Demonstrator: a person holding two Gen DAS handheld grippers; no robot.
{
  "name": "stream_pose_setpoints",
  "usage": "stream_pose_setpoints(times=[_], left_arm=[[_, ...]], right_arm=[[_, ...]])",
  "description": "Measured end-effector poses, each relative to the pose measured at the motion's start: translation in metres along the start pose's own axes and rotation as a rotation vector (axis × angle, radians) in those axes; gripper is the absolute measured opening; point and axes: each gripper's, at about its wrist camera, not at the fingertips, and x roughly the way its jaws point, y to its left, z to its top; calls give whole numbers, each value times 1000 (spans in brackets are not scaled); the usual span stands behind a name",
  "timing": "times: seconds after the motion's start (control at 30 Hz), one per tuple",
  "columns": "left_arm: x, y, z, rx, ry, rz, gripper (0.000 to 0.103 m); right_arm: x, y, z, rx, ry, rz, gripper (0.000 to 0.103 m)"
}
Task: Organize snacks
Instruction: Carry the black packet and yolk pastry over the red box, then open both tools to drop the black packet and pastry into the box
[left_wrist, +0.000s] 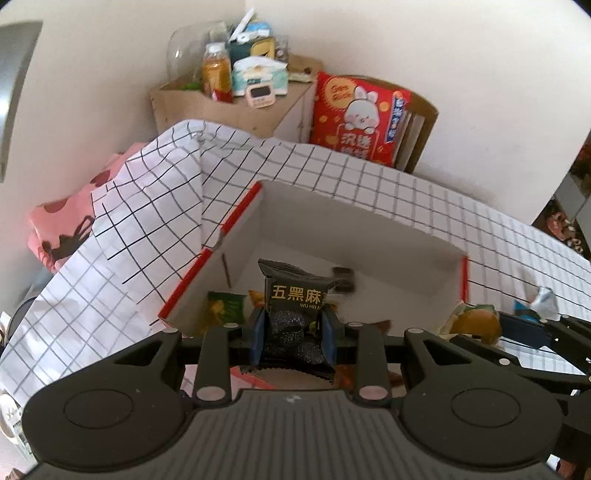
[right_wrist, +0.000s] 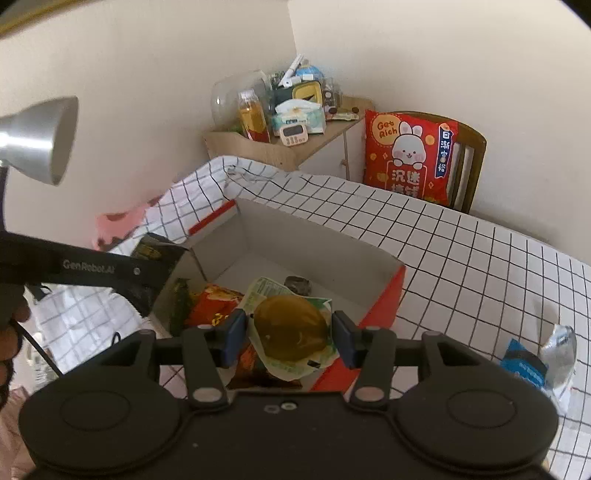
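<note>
The left tongs (left_wrist: 293, 330) are clamped on a black snack packet (left_wrist: 295, 314), upright, long axis vertical, above the near rim of the cardboard box (left_wrist: 354, 229). The right tongs (right_wrist: 291, 334) grip a clear-wrapped bun (right_wrist: 291, 328) over the same box, which holds a green packet (left_wrist: 223, 306) and an orange packet (right_wrist: 214, 301). Only the right view shows a blue packet (right_wrist: 524, 365) on the checked bench (right_wrist: 480, 266) — and a lamp (right_wrist: 40, 140).

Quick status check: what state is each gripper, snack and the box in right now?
left gripper: shut on black sesame packet
right gripper: shut on bun packet
cardboard box: open, part filled
blue packet: lying on the tablecloth, outside the box
</note>
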Motion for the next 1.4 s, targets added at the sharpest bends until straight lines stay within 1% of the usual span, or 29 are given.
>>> stream_pose_setpoints(times=[0.17,0.3,0.43,0.7,0.87,1.03,1.17,1.27,1.3,1.37,1.4], left_arm=[[28,8,9,7,40,33,30],[52,6,15,30,66,72,30],[74,8,20,21,103,74,30],[105,1,25,40,149,82,30],[118,-1,26,46,174,81,30],[124,-4,26,64,171,88,30],[125,-4,27,60,164,93,30],[122,-3,27,51,163,88,31],[121,-2,27,45,162,83,32],[118,-1,27,35,155,78,39],[116,0,27,31,147,75,45]], right_arm=[[29,4,6,-27,37,-19,49],[54,8,8,-42,66,-29,49],[74,13,10,-66,95,-26,49],[112,16,15,-104,165,-35,50],[123,15,13,-111,192,-31,50],[129,14,12,-105,211,-20,52],[133,13,10,-97,228,-27,55],[132,14,9,-98,225,-30,56],[131,14,9,-96,223,-30,56],[128,14,10,-88,219,-16,59],[126,15,10,-88,214,-15,62]])
